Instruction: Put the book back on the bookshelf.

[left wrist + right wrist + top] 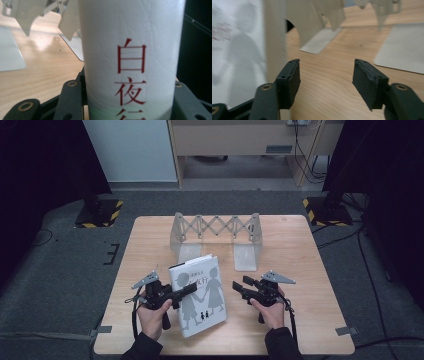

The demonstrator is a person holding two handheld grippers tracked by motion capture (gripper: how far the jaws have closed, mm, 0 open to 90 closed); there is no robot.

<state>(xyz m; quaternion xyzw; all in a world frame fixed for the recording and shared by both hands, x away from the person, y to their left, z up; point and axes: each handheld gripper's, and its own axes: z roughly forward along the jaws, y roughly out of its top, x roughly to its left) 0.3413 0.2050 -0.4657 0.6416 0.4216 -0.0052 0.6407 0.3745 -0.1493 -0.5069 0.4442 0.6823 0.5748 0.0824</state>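
Grips the thick white paperback book with grey hand-in-hand silhouettes and red characters on its cover, left gripper clenched across the spine, jaws pressing on either side of it. Keeps the book near the front middle of the pale wooden tabletop, apparently up on its lower edge with the cover turned toward the right hand (hard to tell whether tilted or truly upright). Taking it by the spine seems meant to keep the pages shut and the whole block rigid, ready to be carried as one piece.

Holds the right gripper just beside the book's fore-edge side, apart from it, jaws released with nothing but bare wood between them. Probably waiting there to steady or catch the loose edge in case of a lean.

Farther back on the tabletop, well apart from the book: a silver metal expanding book rack with a scissor lattice and flat foot plates, opened wide. Judging by that, likely the slot intended for the book, spine still to be lined up between the uprights
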